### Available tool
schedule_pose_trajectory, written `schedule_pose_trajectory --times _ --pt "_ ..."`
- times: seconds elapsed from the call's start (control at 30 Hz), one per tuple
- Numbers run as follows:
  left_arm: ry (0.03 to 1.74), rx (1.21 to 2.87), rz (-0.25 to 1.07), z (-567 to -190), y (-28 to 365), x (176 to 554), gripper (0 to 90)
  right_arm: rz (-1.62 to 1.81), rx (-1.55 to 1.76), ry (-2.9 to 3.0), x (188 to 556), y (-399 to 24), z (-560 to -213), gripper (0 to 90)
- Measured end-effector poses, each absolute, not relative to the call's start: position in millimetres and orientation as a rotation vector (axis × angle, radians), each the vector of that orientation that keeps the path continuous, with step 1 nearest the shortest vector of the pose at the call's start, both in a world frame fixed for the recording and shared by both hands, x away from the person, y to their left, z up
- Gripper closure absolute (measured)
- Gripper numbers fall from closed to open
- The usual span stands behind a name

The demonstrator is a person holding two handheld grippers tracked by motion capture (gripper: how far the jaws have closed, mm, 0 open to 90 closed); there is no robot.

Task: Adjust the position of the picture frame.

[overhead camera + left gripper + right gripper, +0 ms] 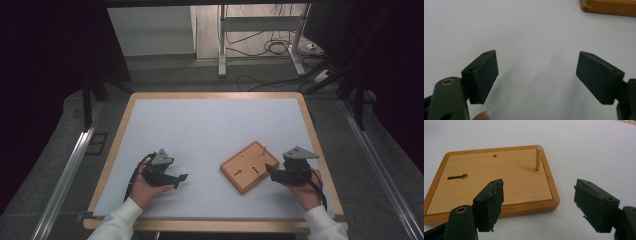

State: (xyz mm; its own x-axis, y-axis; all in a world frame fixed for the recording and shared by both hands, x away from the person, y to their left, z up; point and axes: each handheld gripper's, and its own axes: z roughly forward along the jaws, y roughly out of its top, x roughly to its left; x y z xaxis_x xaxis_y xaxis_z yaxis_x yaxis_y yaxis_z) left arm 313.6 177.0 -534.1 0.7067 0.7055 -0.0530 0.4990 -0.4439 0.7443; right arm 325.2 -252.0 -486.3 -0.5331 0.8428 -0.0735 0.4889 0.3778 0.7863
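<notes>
A flat wooden board (249, 167) with a raised rim lies at the front right of the white table top (210, 125). One thin upright peg (262, 148) stands in its far corner, and slots and a small hole are cut into its face. In the right gripper view the board (494, 177) and peg (538, 158) lie just ahead. My right gripper (270, 171) sits at the board's right edge, open and empty (539, 200). My left gripper (181, 181) rests at the front left, pointing right, open with nothing between its jaws (536, 75). The board's corner (609, 6) shows far ahead of it.
The table top has a wooden border (116, 145). Beyond its far edge are a metal frame's legs (222, 45) and cables (275, 47) on the floor. Dark curtains hang at both sides.
</notes>
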Motion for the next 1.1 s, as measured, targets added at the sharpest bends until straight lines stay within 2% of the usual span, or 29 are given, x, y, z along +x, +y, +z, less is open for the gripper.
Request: schedule_pose_trajectory --times 0.77,0.93,1.1 --pt "0.909 2.144 0.338 -534 177 313 17.7 1.008 1.113 2.216 359 -216 -493 33.0" --pt "0.909 2.144 0.337 -535 177 313 17.7 0.979 1.140 2.189 366 -216 -498 37.9" --pt "0.906 2.148 0.337 -535 176 313 17.7 0.986 1.174 2.170 377 -219 -505 52.9"
